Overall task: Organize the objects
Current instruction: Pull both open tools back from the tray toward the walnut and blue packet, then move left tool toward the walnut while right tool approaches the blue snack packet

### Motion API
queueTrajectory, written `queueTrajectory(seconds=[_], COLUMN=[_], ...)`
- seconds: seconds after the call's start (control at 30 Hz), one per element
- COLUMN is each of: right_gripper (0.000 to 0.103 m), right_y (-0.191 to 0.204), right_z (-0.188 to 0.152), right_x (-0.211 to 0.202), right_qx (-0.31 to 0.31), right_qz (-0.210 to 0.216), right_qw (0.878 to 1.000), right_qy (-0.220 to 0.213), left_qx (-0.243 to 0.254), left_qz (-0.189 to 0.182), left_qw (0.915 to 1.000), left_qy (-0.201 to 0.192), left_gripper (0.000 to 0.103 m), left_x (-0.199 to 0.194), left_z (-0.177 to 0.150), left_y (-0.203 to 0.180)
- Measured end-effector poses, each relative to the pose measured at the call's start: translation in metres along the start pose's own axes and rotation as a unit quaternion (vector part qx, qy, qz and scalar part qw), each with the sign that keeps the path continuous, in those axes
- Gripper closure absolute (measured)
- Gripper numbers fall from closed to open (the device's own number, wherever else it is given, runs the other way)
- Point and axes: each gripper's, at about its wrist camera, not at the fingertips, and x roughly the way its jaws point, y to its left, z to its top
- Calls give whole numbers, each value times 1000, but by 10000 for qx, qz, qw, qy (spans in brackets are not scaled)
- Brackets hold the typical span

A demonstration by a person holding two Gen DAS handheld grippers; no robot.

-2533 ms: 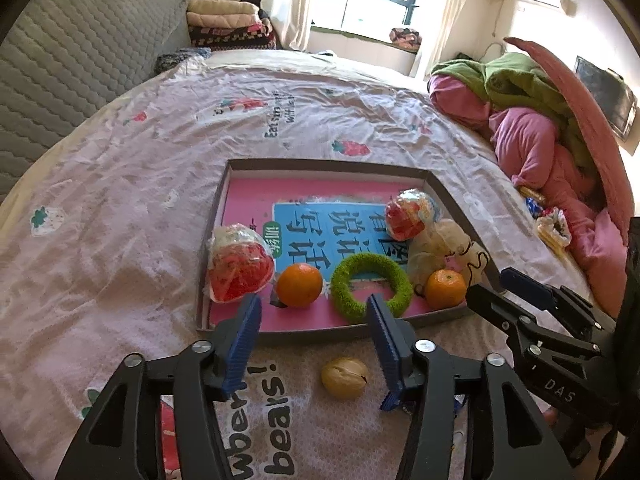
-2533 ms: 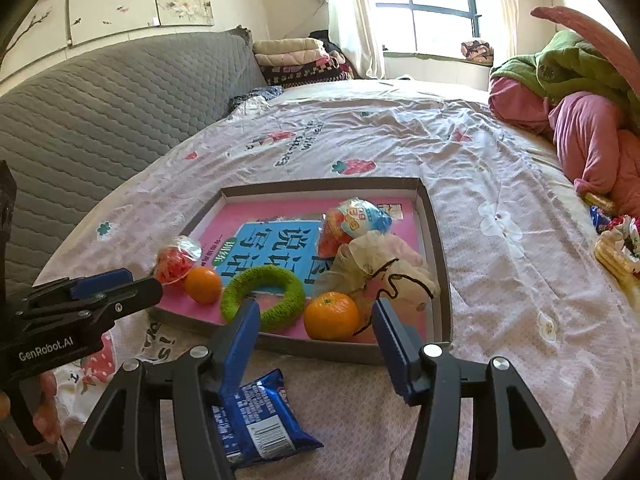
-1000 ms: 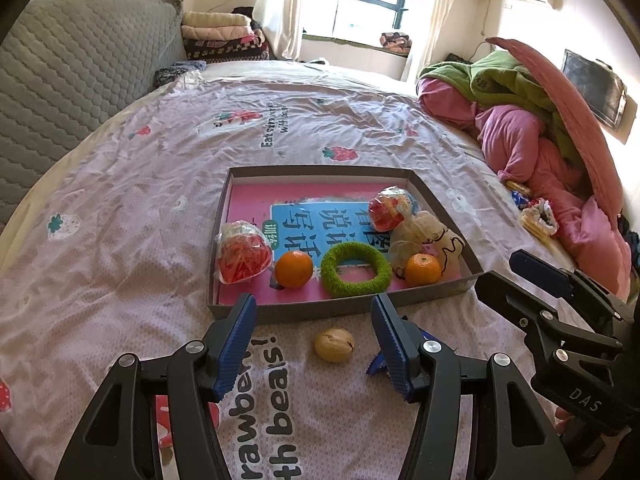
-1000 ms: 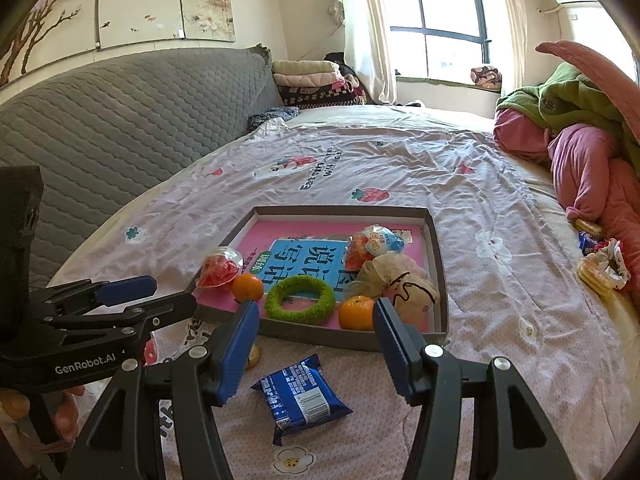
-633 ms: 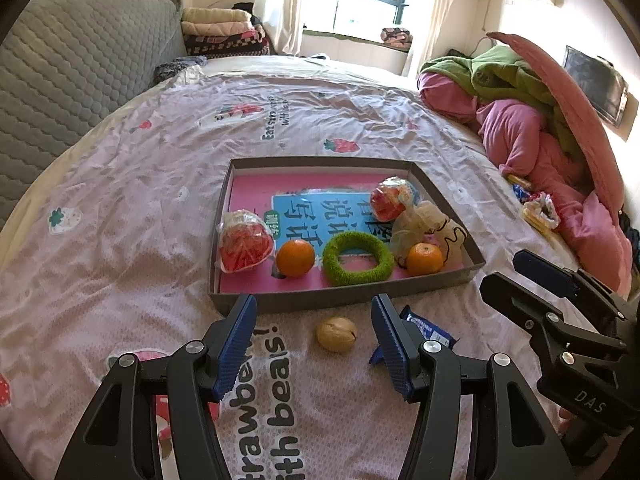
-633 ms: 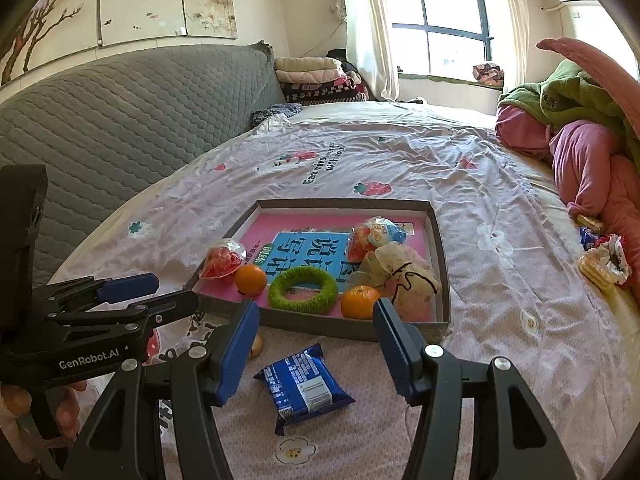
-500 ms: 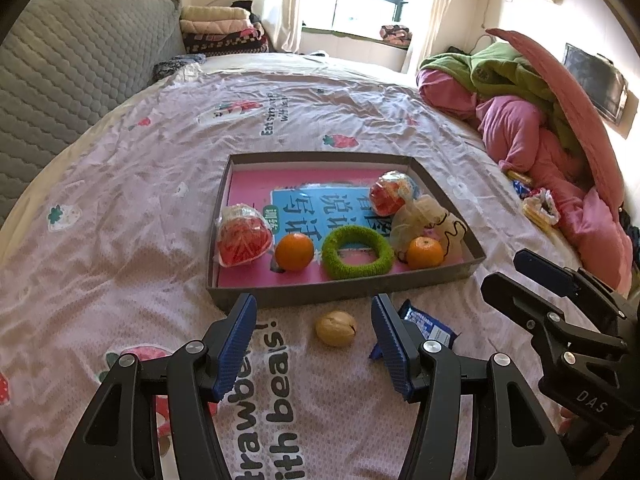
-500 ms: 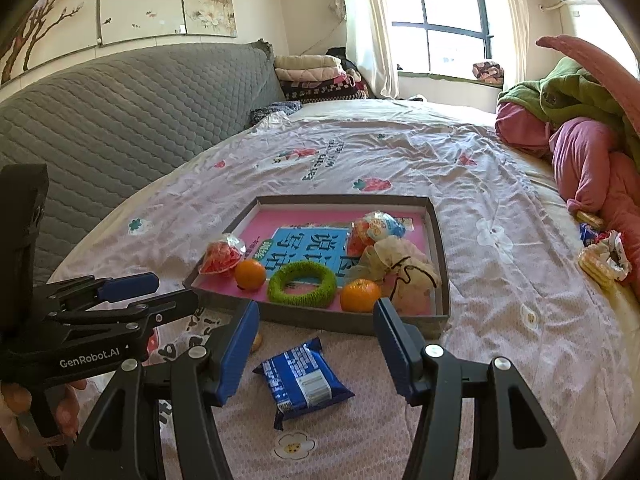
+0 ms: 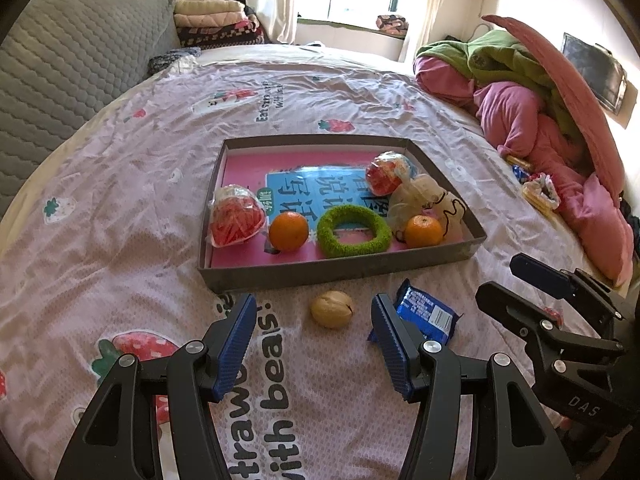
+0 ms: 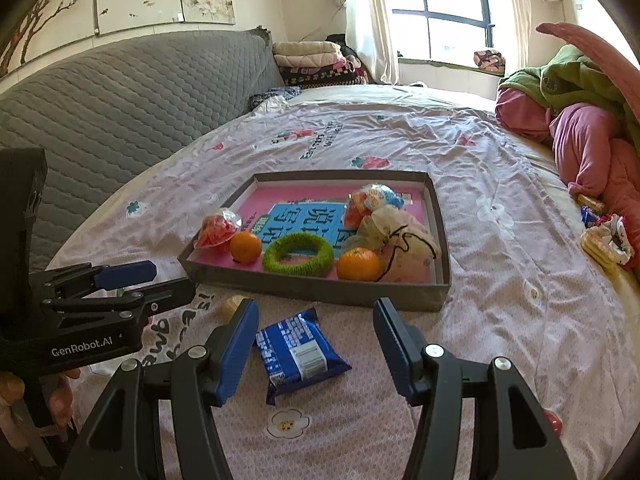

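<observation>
A grey shallow box (image 9: 340,272) with a pink floor lies on the bed. It holds two oranges (image 9: 289,231), a green ring (image 9: 354,231), wrapped snacks (image 9: 236,221) and a pouch (image 9: 430,200). A walnut (image 9: 332,309) and a blue snack packet (image 9: 426,314) lie on the sheet in front of the box. My left gripper (image 9: 314,314) is open and empty, with the walnut between its fingertips' line. My right gripper (image 10: 314,316) is open and empty above the blue packet (image 10: 300,350). The box also shows in the right wrist view (image 10: 320,288).
A grey quilted headboard (image 10: 120,92) runs along the left. Pink and green bedding (image 9: 532,100) is piled at the right, with small wrapped items (image 9: 538,192) beside it. Folded blankets (image 10: 316,62) lie at the far end under the window.
Both grippers have drawn back from the box, so the walnut and blue packet now lie farther ahead of the fingertips. Nothing was grasped.
</observation>
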Motion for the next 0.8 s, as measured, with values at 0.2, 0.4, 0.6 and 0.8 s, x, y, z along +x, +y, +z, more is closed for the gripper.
queueTrajectory(seconds=[0.2,0.4,0.6,0.8], right_gripper=[44,44,43,43], right_y=[3,6,7,7], right_z=[-6,-12,-17,-20], right_x=[5,12,19,24], right_qx=[-50,-81,-111,-142], right_qz=[47,78,123,153], right_qw=[9999,9996,9992,9987], right_qy=[131,248,364,466], left_qx=[9,42,63,51], left_qz=[24,46,55,49], left_qw=[10000,9998,9996,9992], left_qy=[93,182,259,404], left_gripper=[42,42,42,42], left_x=[5,11,16,25], left_z=[-5,-10,-12,-16], left_y=[2,2,3,5])
